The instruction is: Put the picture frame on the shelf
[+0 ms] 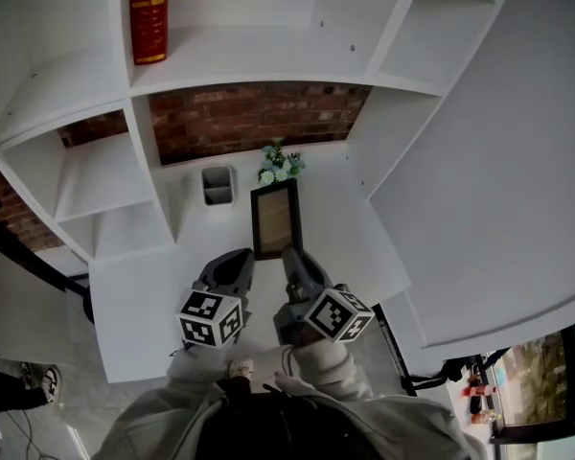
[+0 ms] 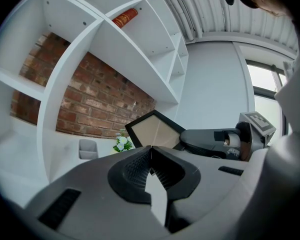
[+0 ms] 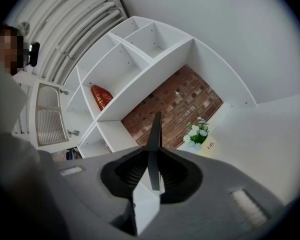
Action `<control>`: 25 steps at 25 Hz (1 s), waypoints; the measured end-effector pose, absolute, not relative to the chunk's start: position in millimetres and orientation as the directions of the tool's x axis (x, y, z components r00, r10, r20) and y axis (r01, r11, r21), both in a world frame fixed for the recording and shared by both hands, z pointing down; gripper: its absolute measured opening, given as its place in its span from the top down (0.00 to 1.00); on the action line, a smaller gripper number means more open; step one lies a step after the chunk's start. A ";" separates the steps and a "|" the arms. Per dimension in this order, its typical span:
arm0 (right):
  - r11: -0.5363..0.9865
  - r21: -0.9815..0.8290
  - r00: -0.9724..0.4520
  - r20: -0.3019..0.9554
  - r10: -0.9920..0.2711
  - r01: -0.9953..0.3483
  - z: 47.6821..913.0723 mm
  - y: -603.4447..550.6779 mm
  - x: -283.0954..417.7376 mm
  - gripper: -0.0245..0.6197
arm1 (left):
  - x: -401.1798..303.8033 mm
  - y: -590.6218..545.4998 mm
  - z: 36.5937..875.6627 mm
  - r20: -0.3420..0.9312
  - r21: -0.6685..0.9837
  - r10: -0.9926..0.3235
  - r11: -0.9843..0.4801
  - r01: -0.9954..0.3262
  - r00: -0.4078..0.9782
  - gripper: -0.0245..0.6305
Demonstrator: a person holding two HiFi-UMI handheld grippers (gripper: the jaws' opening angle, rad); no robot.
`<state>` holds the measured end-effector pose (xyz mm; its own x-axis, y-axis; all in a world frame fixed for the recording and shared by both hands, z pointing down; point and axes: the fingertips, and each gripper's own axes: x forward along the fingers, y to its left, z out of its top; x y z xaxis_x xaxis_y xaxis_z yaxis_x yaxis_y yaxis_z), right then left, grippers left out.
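black wood edged the picture frame (image 1: pixel 275 218), which the right gripper (image 1: pixel 292 257) held clamped by its near edge, jaws pressed on either side of it. in the right gripper view the frame (image 3: pixel 154 134) showed edge-on, a thin dark blade rising from between the pads. it was held out over the broad white lower shelf (image 1: pixel 345 199), its far end close to a small pot of white flowers (image 1: pixel 280 164). whether it touched the shelf could not be told.

the left gripper (image 1: pixel 238 262) sat just beside the right one, to the left of the frame and apart from it. its own view showed the jaws brought together with nothing between them, and the frame's pale backing (image 2: pixel 152 131) tilted beyond them.

a small grey container (image 1: pixel 217 184) stood on the same shelf, just left of the flowers. behind both ran a red brick wall (image 1: pixel 249 113). a red book (image 1: pixel 149 12) stood upright on the shelf above, against a white divider. the other compartments of the unit held nothing that could be made out.
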<state>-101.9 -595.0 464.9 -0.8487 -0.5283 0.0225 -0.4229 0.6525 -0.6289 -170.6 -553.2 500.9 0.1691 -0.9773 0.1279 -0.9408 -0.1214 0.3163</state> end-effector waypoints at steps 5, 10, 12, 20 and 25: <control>0.648 -0.648 -0.849 -0.006 -0.529 -0.399 460.6 -605.5 -99.7 0.86 | -171.6 -558.3 500.7 0.135 0.297 -0.978 -0.110 -0.948 0.156 0.96; 0.634 -0.687 -0.857 -0.033 -0.515 -0.354 452.5 -610.1 -98.5 0.86 | -173.8 -554.9 494.2 0.139 0.270 -0.983 -0.080 -0.960 0.121 0.96; 0.629 -0.709 -0.864 -0.055 -0.500 -0.319 446.0 -610.5 -99.2 0.86 | -174.6 -552.8 488.3 0.135 0.254 -0.985 -0.068 -0.965 0.105 0.96; 0.603 -0.773 -0.899 -0.106 -0.426 -0.195 419.8 -615.2 -103.0 0.86 | -181.1 -546.9 468.2 0.118 0.246 -0.993 0.009 -0.969 0.021 0.96; 0.592 -0.799 -0.927 -0.135 -0.350 -0.107 398.5 -613.0 -105.8 0.86 | -176.4 -544.6 449.8 0.111 0.234 -0.993 0.051 -0.971 -0.025 0.96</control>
<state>-105.8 -613.0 398.5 -0.9268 -0.3503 -0.1354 -0.1070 0.5919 -0.7989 -176.4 -544.6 449.8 -0.0252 -0.9935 0.1112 -0.9710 0.0508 0.2335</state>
